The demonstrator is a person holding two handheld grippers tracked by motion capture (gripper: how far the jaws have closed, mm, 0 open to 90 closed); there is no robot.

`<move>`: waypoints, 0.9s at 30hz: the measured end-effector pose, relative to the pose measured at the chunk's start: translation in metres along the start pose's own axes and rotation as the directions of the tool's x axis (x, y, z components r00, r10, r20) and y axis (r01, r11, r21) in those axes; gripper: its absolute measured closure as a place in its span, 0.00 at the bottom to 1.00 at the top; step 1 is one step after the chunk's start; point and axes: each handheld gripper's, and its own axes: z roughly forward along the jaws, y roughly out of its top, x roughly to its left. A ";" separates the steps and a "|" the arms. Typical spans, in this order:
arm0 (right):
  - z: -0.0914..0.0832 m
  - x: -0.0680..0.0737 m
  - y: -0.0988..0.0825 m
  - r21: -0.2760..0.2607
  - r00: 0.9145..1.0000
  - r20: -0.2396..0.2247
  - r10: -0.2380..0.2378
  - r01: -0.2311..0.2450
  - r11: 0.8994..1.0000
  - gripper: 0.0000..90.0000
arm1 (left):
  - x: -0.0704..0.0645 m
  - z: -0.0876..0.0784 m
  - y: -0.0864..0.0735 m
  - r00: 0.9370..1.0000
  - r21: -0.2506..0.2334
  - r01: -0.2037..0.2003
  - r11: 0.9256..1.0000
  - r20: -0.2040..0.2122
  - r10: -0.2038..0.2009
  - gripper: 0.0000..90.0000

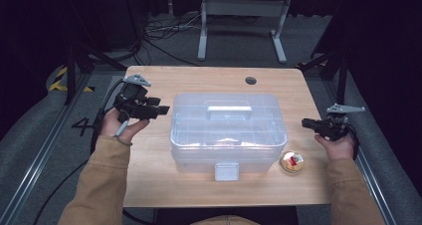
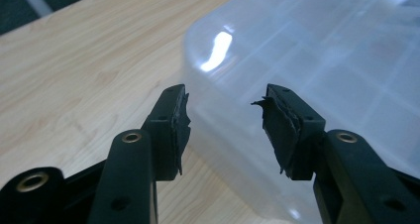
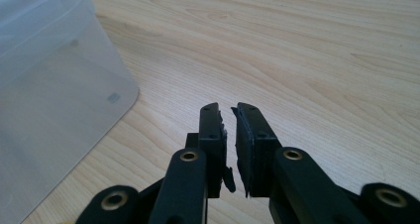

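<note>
A light wooden table (image 1: 164, 80) stands on grey carpet (image 1: 30, 135); at twelve o'clock, a white desk frame (image 1: 241, 21) (cables (image 1: 159, 31) tangled beside it) meets darkness.

The clear box's (image 1: 228, 130) frosted walls blur its contents.

The left gripper (image 1: 161, 109) is held above table level in the left hand (image 1: 119, 126), jaws spread wide with nothing between them. The right gripper (image 1: 304, 122), in the right hand (image 1: 340, 146), points inward, its jaws almost together and empty.
</note>
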 end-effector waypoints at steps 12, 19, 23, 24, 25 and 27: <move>-0.007 -0.003 -0.007 -0.001 1.000 0.009 0.005 -0.005 1.000 0.88 | -0.036 0.021 0.043 0.990 0.048 -0.113 0.992 0.093 0.109 0.56; -0.009 -0.003 -0.008 -0.006 1.000 0.007 0.013 -0.013 1.000 0.87 | -0.055 0.035 0.059 0.979 0.072 -0.160 0.984 0.138 0.149 0.54; -0.007 -0.002 -0.007 0.001 1.000 0.002 0.003 -0.003 1.000 0.87 | -0.063 0.042 0.064 0.969 0.082 -0.204 0.976 0.161 0.189 0.54; -0.007 -0.002 -0.007 0.003 1.000 0.000 0.003 -0.003 1.000 0.86 | -0.065 0.044 0.065 0.967 0.085 -0.210 0.974 0.167 0.194 0.55; -0.007 -0.002 -0.007 0.003 1.000 0.000 0.003 -0.003 1.000 0.86 | -0.065 0.044 0.065 0.967 0.085 -0.210 0.974 0.167 0.194 0.55; -0.006 -0.002 -0.007 0.004 1.000 -0.003 0.001 -0.001 1.000 0.86 | -0.068 0.047 0.067 0.963 0.092 -0.223 0.971 0.173 0.204 0.55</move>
